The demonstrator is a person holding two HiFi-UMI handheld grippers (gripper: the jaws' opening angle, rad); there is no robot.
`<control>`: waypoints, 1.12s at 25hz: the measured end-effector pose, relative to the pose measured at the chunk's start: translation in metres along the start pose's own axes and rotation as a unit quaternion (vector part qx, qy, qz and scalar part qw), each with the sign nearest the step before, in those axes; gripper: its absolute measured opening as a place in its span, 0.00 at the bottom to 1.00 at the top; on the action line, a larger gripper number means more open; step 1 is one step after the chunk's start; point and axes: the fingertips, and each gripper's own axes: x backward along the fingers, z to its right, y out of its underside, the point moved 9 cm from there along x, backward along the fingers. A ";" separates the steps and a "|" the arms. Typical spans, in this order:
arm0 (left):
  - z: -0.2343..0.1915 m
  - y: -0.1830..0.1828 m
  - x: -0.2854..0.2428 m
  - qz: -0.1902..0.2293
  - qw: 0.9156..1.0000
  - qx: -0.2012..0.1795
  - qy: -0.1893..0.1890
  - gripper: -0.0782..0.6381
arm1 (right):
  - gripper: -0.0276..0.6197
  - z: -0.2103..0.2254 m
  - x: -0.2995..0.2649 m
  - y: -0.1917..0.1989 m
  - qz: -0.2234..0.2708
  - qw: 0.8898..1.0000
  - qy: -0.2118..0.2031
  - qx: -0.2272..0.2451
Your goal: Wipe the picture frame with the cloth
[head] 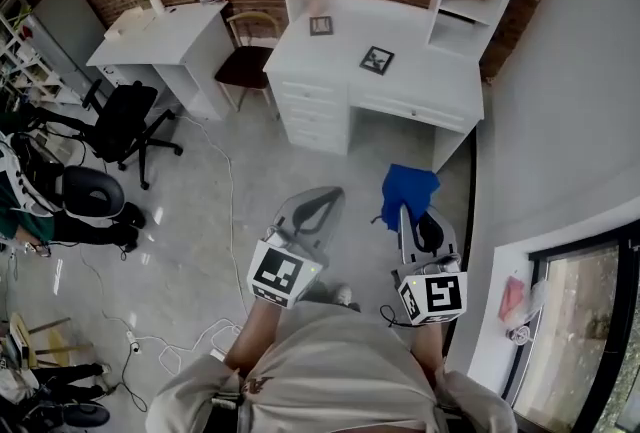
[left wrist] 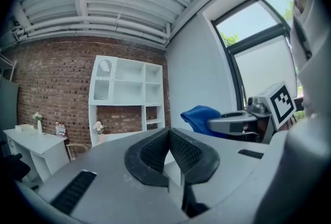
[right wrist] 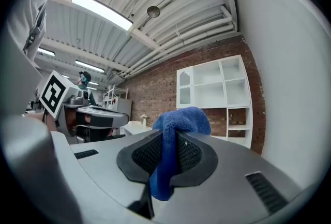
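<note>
While the left hand-held gripper is closed, the right hand-held gripper pinches a bunched blue cloth.

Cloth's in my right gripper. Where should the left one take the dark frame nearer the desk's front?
Take the picture frame by its left border, with the left gripper coming from the left. It sits skewed in the open on the desk, and an edge hold leaves its face free for the cloth.
</note>
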 end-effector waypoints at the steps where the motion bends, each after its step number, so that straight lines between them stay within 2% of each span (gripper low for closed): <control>1: -0.001 0.001 -0.003 -0.001 1.000 0.001 -0.002 0.11 | 0.10 0.003 -0.002 0.000 0.000 1.000 0.001 0.002; 12: -0.024 0.005 -0.040 -0.002 1.000 -0.001 0.000 0.11 | 0.10 0.025 -0.038 0.006 -0.007 1.000 0.011 0.016; 28: -0.115 0.008 -0.108 -0.001 1.000 0.016 0.026 0.11 | 0.10 0.043 -0.142 0.008 -0.032 0.999 0.036 0.021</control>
